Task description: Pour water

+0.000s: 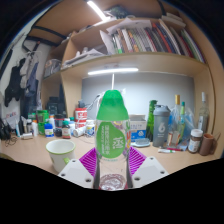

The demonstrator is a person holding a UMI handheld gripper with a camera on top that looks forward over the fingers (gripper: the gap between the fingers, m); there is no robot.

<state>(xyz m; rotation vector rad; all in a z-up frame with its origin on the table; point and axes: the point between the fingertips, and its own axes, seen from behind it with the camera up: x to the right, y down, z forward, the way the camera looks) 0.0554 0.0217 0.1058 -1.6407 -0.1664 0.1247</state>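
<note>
A clear plastic water bottle [112,135] with a green cap and a green label stands upright between my fingers. My gripper [112,160] is shut on the bottle's lower half, the purple pads [90,160] pressing on both sides. The bottle seems held a little above the desk [30,158]. A pale green paper cup [61,154] stands on the desk just to the left of the fingers, open side up; its inside is hidden from here.
Several bottles, jars and boxes [170,122] crowd the back of the desk to the left and right. A shelf with books [145,40] hangs above. A lit lamp bar [112,71] runs under the shelf.
</note>
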